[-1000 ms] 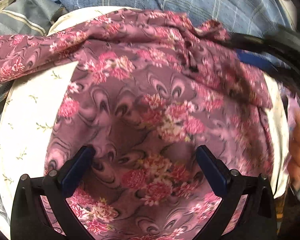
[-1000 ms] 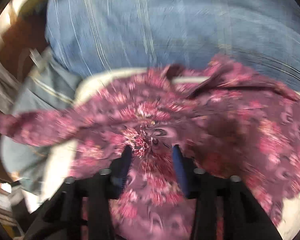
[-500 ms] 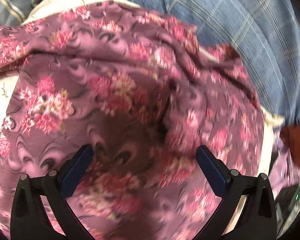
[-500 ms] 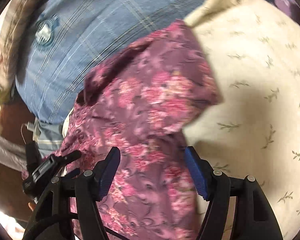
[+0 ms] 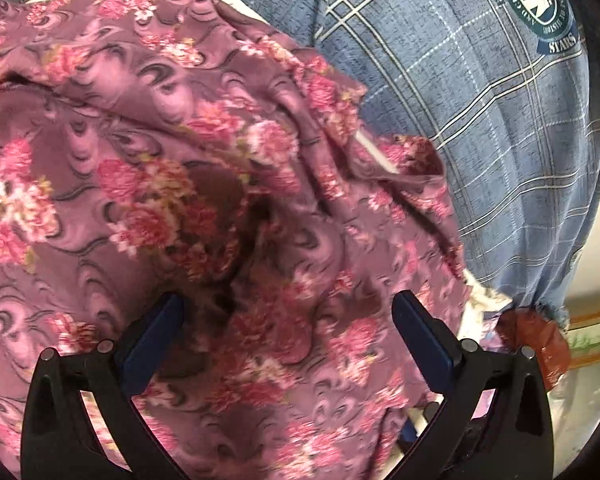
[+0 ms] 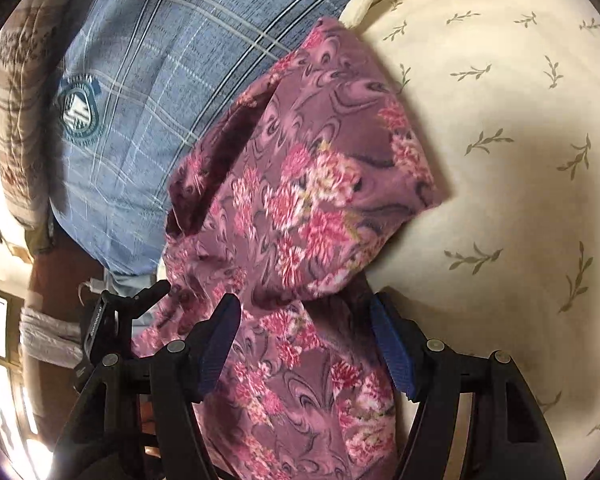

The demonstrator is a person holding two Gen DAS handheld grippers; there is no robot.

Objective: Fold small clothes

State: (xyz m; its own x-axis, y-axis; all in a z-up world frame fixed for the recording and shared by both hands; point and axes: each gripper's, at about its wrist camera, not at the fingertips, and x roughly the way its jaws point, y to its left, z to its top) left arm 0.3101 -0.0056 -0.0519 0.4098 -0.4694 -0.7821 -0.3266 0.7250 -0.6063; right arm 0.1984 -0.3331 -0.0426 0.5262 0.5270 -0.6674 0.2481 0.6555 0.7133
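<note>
A mauve garment with pink flower print (image 5: 204,184) lies crumpled on a cream sheet with small leaf sprigs (image 6: 508,128). My left gripper (image 5: 288,316) is open, its blue pads wide apart just above the cloth. In the right wrist view a folded flap of the same garment (image 6: 312,192) lies on the sheet. My right gripper (image 6: 304,320) is open over the cloth, a pad on each side of a fold, not pinching it.
A person in a blue plaid shirt with a round badge (image 5: 480,120) sits close behind the garment. The left gripper's black body (image 6: 112,320) shows at the lower left of the right wrist view. A brown quilted cushion (image 6: 20,100) is far left.
The right gripper has opened and let go of the garment, then swung to the right side over the cream sheet. The left gripper has moved right across the garment, staying open.
</note>
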